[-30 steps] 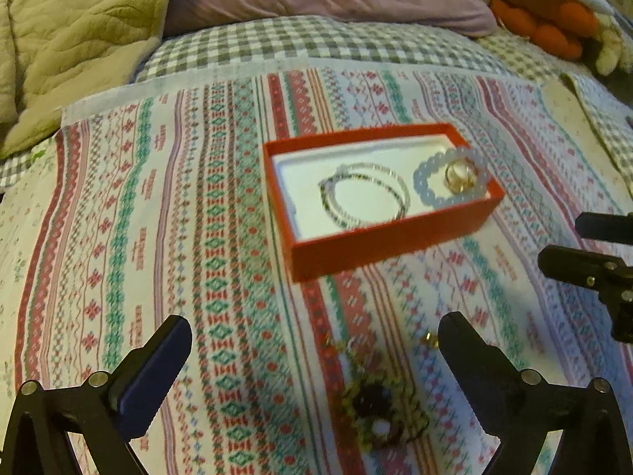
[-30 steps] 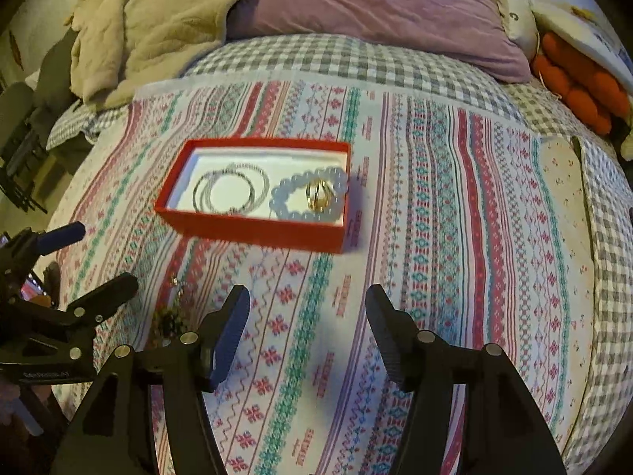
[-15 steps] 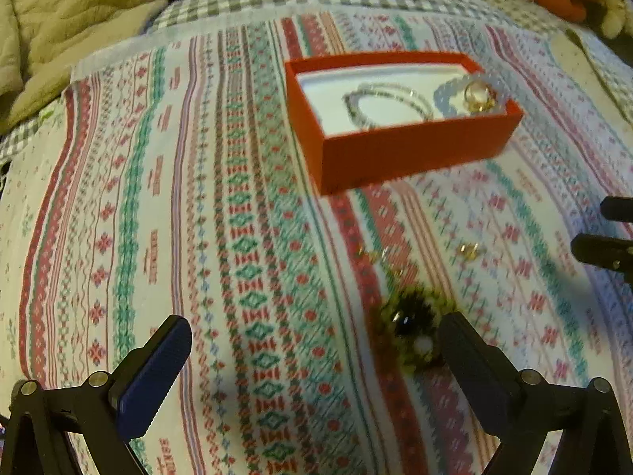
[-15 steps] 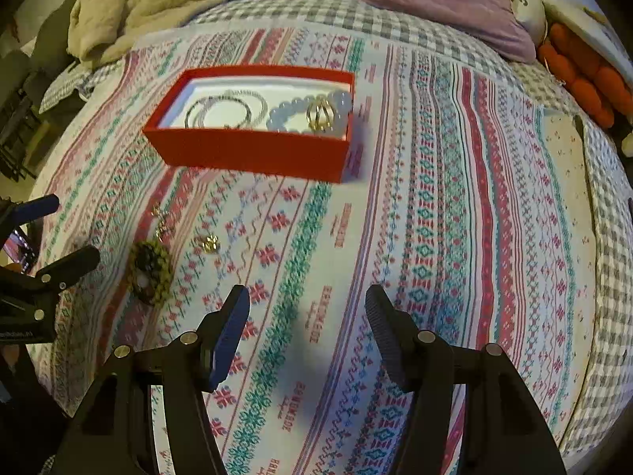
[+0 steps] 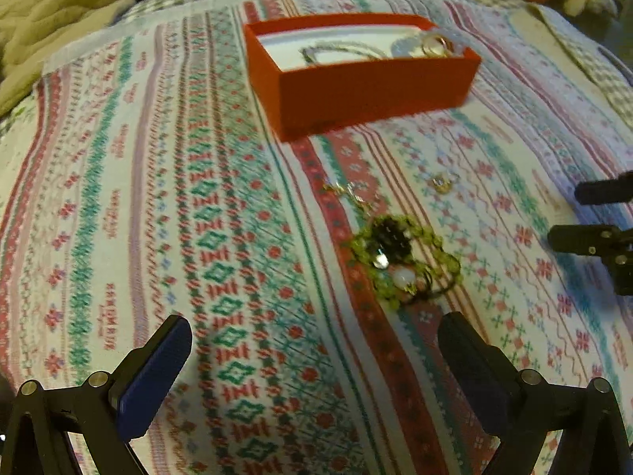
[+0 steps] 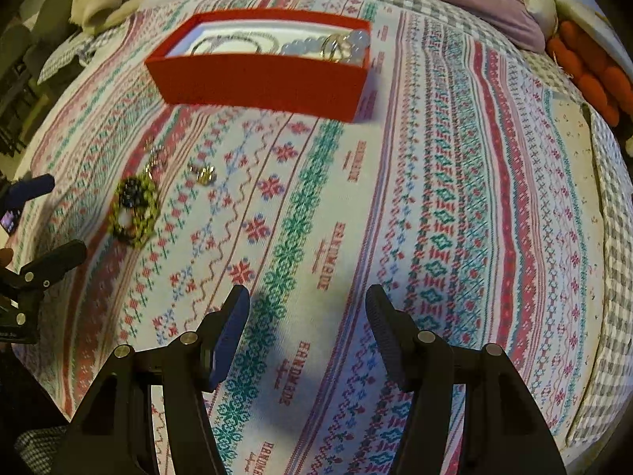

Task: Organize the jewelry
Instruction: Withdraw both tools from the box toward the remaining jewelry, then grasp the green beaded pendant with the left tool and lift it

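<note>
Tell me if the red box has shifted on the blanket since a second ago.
No. The red box sits on the same stripes of the blanket; it only looks nearer and higher in both views because the cameras came down.

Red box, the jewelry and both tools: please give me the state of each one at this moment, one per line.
Red box: no lid on it, resting on the bedspread, bracelets inside.
Green bead bracelet: outside the box, lying on the bedspread.
Small gold piece: outside the box, loose on the bedspread.
Left tool: open, empty.
Right tool: open, empty.
</note>
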Tool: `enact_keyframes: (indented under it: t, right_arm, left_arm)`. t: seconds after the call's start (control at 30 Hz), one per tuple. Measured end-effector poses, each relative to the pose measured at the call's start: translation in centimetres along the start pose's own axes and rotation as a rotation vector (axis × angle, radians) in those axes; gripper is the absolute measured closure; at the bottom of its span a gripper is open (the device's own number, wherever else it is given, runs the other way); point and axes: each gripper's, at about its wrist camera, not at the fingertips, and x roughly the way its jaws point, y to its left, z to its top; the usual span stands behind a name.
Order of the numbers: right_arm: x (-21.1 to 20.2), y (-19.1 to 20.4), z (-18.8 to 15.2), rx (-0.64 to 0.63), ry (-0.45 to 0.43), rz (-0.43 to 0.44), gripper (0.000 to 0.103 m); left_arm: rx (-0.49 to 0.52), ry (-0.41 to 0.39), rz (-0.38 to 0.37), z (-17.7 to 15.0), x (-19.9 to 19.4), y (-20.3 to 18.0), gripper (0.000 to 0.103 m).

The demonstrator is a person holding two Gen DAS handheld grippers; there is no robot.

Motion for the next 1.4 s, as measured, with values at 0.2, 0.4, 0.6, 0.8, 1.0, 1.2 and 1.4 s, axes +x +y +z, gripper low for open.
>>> enact_keyframes:
  t: [0.2,0.4,0.6,0.8,1.0,1.2,1.4]
  right_arm:
    - [0.3,0.5,-0.4,-0.024,0.004,-0.009,0.039]
    - [0.2,0.6,-0.3,-0.027,0.005,-0.006,0.039]
    - [0.2,0.9,-0.4,-0.03,0.005,-0.006,0.039]
    - [0.3,0.9,-0.4,-0.027,0.007,-0.003,0.039]
    - [0.5,1.0,-0.3,-0.024,0.008,0.0,0.039]
    - [0.5,1.0,0.0,-0.023,0.005,0.014,0.039]
    - [0.2,1.4,0.3,-0.029,-0.005,0.023,0.039]
  left_arm:
    - [0.004,0.002,0.025,0.3,0.4,0.3,0.001]
    - [-0.045,0.016,0.0,1.2,1.1,1.4,0.015]
    - [-0.01,0.038,-0.037,1.9,2.1,0.1,0.045]
    - [0.004,0.053,-0.085,2.3,2.4,-0.8,0.062]
    - [0.049,0.072,-0.074,2.2,2.6,-1.8,0.088]
    - [0.061,0.065,-0.09,2.0,2.0,-2.1,0.103]
    - [0.051,-0.023,-0.139,2.4,-1.0,-1.5,0.103]
